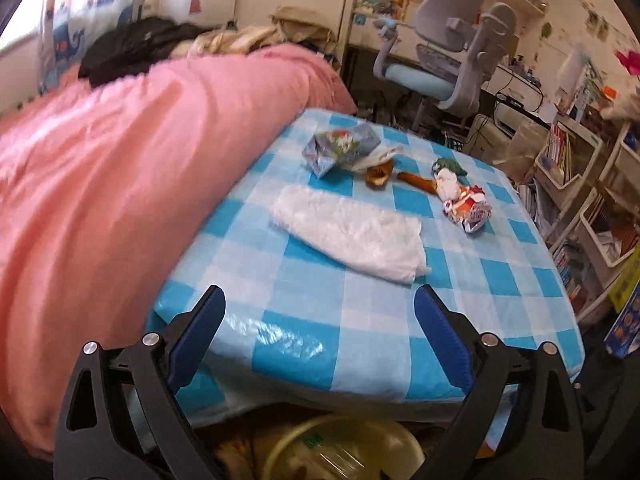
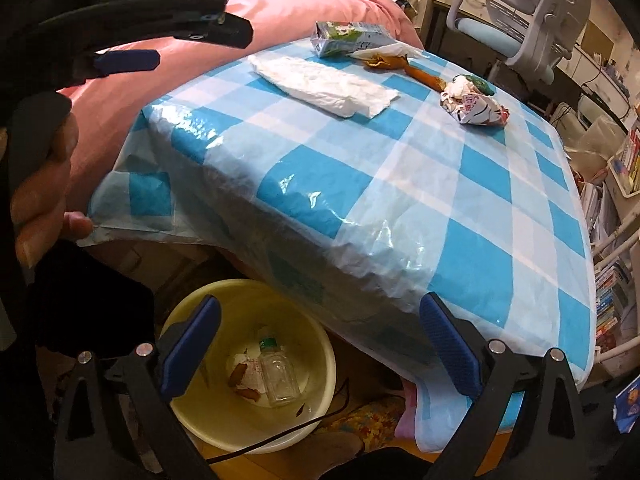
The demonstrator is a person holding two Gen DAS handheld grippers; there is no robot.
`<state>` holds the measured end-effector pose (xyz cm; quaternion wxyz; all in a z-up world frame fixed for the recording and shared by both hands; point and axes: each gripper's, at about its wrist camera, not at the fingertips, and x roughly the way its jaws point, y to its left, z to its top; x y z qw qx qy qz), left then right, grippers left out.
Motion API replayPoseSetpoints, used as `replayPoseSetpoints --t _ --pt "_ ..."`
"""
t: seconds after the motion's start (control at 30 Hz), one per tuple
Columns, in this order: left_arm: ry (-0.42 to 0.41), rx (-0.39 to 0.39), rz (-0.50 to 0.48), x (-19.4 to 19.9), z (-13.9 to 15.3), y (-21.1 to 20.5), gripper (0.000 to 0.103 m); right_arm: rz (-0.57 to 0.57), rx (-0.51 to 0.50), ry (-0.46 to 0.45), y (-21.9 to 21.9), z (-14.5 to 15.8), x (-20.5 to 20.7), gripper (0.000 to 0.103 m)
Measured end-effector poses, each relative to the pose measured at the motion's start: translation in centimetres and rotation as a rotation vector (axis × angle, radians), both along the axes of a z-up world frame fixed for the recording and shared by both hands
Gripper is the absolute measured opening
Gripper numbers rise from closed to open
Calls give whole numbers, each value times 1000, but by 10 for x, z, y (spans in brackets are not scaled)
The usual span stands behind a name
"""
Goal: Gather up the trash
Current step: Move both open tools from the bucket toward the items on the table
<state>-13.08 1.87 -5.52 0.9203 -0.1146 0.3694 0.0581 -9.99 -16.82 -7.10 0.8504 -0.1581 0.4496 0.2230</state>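
Trash lies on the blue-checked tablecloth (image 1: 360,332): a white plastic bag (image 1: 348,232), a blue-green carton (image 1: 340,148), a brown peel (image 1: 378,176) and a crumpled wrapper (image 1: 464,204). My left gripper (image 1: 318,300) is open and empty above the table's near edge, short of the bag. My right gripper (image 2: 320,312) is also open and empty, and hangs over a yellow bucket (image 2: 192,412) on the floor. Inside the bucket lie a clear bottle (image 2: 278,376) and paper scraps. The right wrist view also shows one blue pad (image 2: 128,60) of the left gripper and the hand (image 2: 44,184) holding it.
A bed with a pink blanket (image 1: 120,184) runs along the table's left side. A grey-and-blue desk chair (image 1: 452,60) stands behind the table. White shelves of books (image 1: 580,184) are on the right. The cloth's loose edge (image 2: 360,272) hangs over the bucket.
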Motion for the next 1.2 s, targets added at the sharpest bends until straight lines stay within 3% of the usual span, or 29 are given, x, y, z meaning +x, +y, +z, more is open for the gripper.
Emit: replayPoseSetpoints --t 0.3,0.53,1.03,1.2 --pt "26 -39 60 0 -14 13 92 40 -25 -10 15 -8 -3 95" --pt "41 13 37 0 -21 3 92 29 -39 -26 11 -8 -6 95" --pt "-32 70 -18 -8 -10 -9 92 64 -72 -55 21 -14 -12 95" --pt "-39 57 -26 -9 -7 -8 92 70 -77 -64 23 -15 -14 95"
